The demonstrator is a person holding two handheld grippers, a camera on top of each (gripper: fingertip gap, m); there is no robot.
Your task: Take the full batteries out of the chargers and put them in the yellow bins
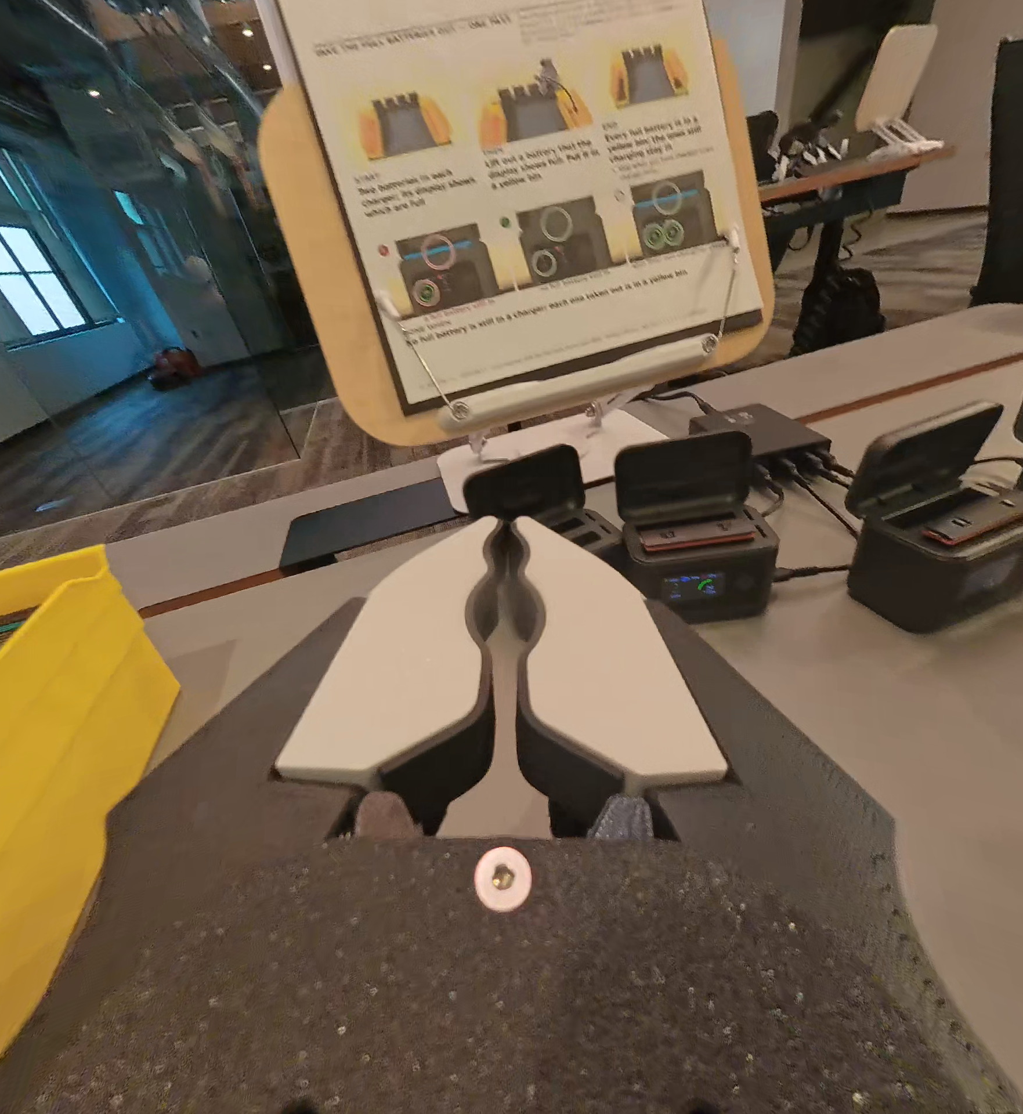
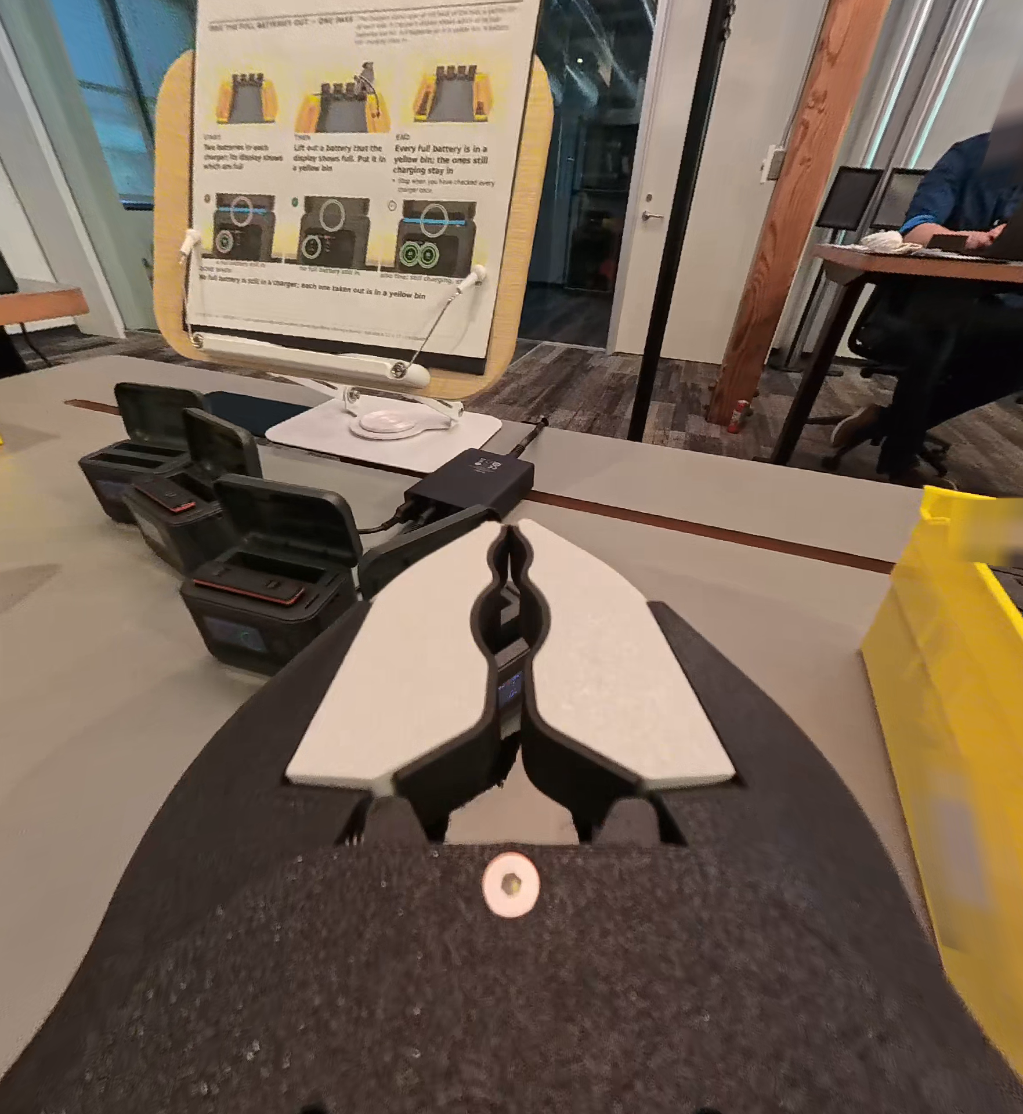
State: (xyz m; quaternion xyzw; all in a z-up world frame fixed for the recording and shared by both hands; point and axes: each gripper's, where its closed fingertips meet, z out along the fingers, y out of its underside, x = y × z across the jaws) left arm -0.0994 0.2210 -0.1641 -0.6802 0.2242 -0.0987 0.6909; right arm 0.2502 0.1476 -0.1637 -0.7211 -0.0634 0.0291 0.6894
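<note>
Hovering with jaws together and empty, left gripper [image 1: 506, 530] and right gripper [image 2: 512, 533] faced black open-lid plastic chargers [image 1: 702, 542] — red-edged batteries inside, yellow plastic bins [image 1: 44, 693] flanking chargers — risk: grabbing an unfull battery.

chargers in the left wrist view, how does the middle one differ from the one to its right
The middle charger faces the camera more squarely; the right charger is turned at an angle. The middle one's front display is lit with bright green and blue marks; the right one's looks dim and blurred. The middle lid stands nearly upright; the right lid leans further back. Both are black, open-lidded, cabled, and hold a red-edged battery.
</note>
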